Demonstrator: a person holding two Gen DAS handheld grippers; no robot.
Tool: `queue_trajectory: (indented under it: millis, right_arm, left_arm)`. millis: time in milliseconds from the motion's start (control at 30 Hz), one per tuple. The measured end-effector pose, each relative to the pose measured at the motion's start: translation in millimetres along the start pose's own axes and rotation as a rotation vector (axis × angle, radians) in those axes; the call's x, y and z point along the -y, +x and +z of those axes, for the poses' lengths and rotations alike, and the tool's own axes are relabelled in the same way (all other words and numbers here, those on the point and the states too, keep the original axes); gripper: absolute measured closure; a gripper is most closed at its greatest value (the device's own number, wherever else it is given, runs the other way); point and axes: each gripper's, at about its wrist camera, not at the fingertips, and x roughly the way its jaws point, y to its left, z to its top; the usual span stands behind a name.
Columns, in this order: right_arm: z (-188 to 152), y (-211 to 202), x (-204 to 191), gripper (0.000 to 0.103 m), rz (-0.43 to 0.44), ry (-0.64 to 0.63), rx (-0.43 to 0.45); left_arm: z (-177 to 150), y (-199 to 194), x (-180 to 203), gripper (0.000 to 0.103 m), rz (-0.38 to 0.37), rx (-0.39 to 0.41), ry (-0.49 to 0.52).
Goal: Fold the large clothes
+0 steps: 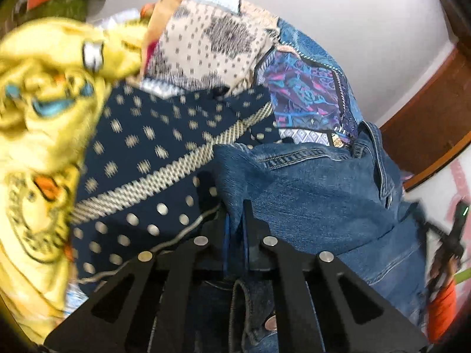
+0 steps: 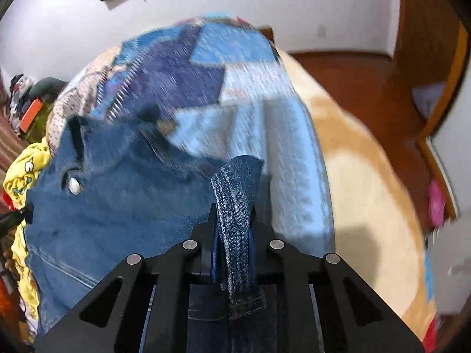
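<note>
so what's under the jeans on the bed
The jeans lie on a patchwork quilt, with a navy dotted cloth beside them and a tan blanket beneath the quilt. Whatever sits directly under the denim's middle is covered.

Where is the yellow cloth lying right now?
The yellow cloth fills the left side of the left wrist view, bunched up against the dark navy dotted fabric. In the right wrist view it peeks out at the far left edge, beside the blue jeans.
</note>
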Motion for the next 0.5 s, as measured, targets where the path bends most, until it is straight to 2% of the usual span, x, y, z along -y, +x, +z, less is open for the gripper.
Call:
queue_trajectory:
  millis: [100, 167, 367, 500]
  right_arm:
    - [22, -7, -13, 0.089, -0.016, -0.031, 0.061]
    - [33, 0, -16, 0.089, -0.038, -0.043, 0.061]
    - [23, 46, -2, 0.088, -0.097, -0.025, -0.055]
    - [11, 49, 6, 0.083, -0.104, -0.024, -0.074]
  left_arm:
    - [5, -8, 5, 0.097, 0.059, 0.026, 0.057]
    - [7, -7, 2, 0.097, 0.091, 0.027, 0.061]
    - [4, 17, 5, 0.097, 0.179, -0.02, 0.106]
    - [-2, 18, 18, 0.097, 0.235, -0.003, 0.174]
